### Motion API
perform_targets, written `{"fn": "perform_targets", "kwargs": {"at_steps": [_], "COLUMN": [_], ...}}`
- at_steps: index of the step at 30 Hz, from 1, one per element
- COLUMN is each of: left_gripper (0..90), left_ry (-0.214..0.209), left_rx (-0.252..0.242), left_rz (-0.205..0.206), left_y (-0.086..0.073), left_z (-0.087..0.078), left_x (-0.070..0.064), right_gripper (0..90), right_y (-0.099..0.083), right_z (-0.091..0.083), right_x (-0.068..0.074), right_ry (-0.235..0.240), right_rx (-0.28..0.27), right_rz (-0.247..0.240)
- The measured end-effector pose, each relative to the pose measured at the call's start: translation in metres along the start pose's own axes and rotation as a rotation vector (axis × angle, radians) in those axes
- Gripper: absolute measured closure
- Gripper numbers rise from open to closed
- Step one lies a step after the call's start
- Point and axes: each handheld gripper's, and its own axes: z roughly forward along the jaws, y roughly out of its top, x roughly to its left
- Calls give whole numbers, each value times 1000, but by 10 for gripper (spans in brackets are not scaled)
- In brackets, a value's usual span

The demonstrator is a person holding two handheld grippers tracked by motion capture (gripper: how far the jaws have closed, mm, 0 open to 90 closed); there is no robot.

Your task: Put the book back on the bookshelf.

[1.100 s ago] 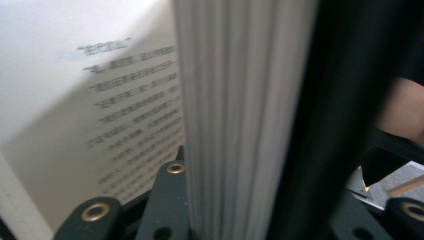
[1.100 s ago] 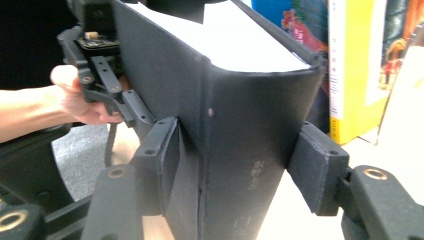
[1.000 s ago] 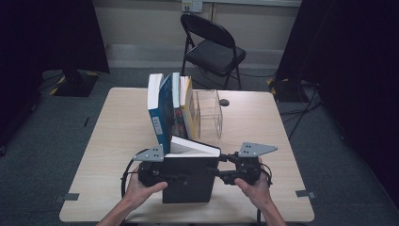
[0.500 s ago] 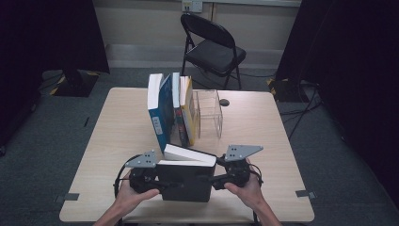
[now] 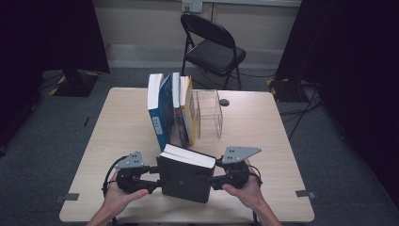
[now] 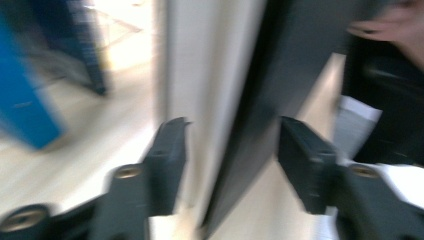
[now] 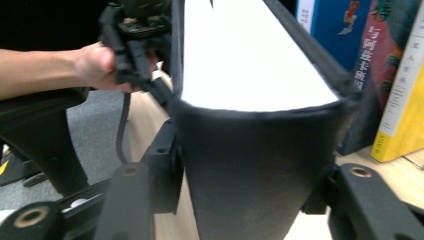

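At the lower centre of the high view, a thick black book (image 5: 184, 178) is held between the two tools, its white page block turned upward and its dark cover facing the camera, tilted, above the near part of the counter (image 5: 263, 141). Its left edge is met by the left hand-held gripper (image 5: 156, 181), and in the left gripper view the two black jaws are seen standing on either side of the book's pages and dark cover, though blur makes it impossible to tell whether they press on it. Its right edge is clasped by the right hand-held gripper (image 5: 212, 180); in the right gripper view the jaws are seen clenched against both covers at the book's rounded black spine (image 7: 250, 165), with the white page block running away above. Each tool is carried by a hand entering from the bottom edge of the high view. Just beyond the book, toward the middle of the frame, a row of upright books (image 5: 170, 110) is seen, with a blue one (image 5: 160, 113) on the left and a yellow one (image 5: 187, 110) on the right, leaning against a clear acrylic holder (image 5: 210, 113). At the upper centre, behind the counter, a black folding chair (image 5: 212, 47) is placed on the grey floor.
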Motion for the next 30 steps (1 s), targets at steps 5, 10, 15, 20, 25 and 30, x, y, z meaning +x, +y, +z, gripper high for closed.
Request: {"fn": "perform_targets", "kwargs": {"at_steps": [5,10,15,20,25,30], "left_gripper": [468,441,446,446,432,374], "left_ry": [-20,-6,-11,-11,-21,-21], "left_rx": [0,16,12,6,4,-14], "left_rz": [23,35,35,29,23,20], "left_y": [3,6,5,4,2,3], "left_z": [6,12,11,11,10,11], "left_x": [-2,-3,-4,-4,-4,-3], "right_gripper": [510,484,485,425,440,519], "right_y": [1,1,4,6,5,4], "right_z": [2,10,22,31,32,27], "right_x": [4,3,4,6,13,20], "right_ry": [-8,-21,-14,10,-16,-93], "right_rx": [9,-8,0,-6,0,2], "right_rz": [-18,-4,-9,-8,-8,-38]}}
